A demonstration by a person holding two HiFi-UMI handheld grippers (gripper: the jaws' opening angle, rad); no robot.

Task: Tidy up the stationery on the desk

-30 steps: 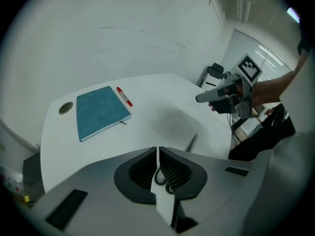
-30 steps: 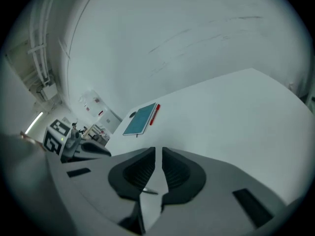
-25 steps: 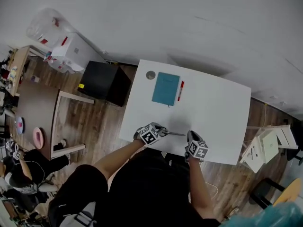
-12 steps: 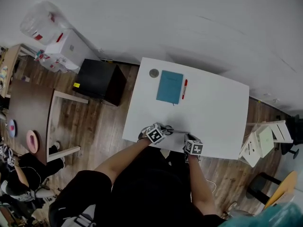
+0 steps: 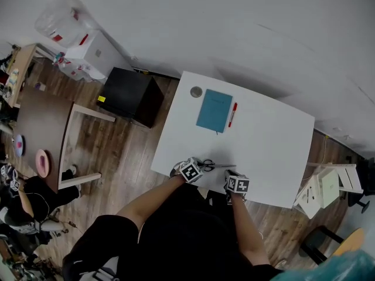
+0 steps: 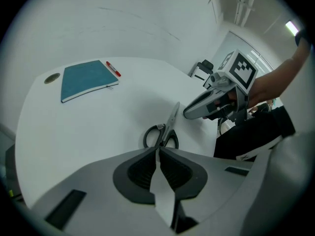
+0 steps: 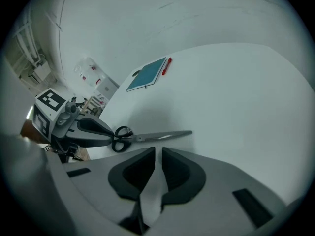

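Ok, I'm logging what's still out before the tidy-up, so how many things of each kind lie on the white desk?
Teal notebook: 1
Red pen: 1
Scissors: 1
Round grey disc: 1 (too small to tell what it is)
Total: 4

Bright even light, fisheye-darkened corners.
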